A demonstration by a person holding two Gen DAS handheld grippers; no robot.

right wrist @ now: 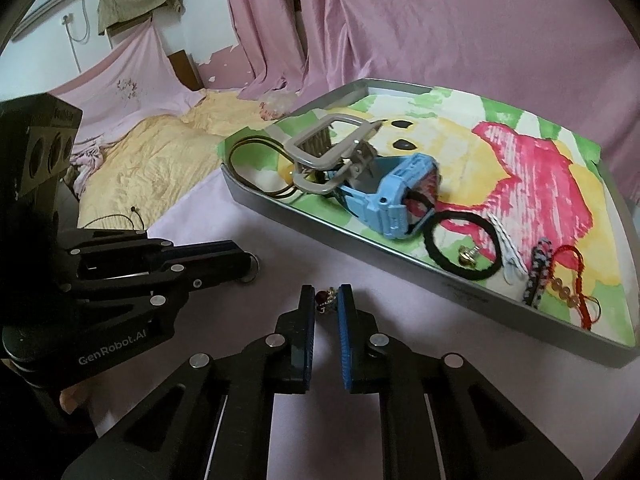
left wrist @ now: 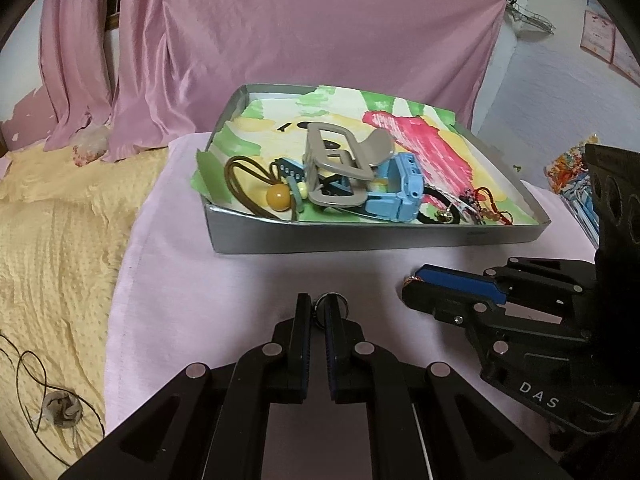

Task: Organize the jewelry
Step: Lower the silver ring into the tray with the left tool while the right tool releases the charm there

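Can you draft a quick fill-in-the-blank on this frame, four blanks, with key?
1. The left gripper is shut on a small metal ____.
2. The grey hair claw lies on top of a watch whose colour is ____.
3. The black hair tie lies inside the ____.
4. The right gripper pinches a small trinket with a dark ____ bead.

Missing words: ring; blue; tray; red

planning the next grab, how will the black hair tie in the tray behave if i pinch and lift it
The black hair tie looks like a thin fabric loop, so probably floppy and very light. It lies around a small gold bell and under the blue watch, so it may snag or drag them.
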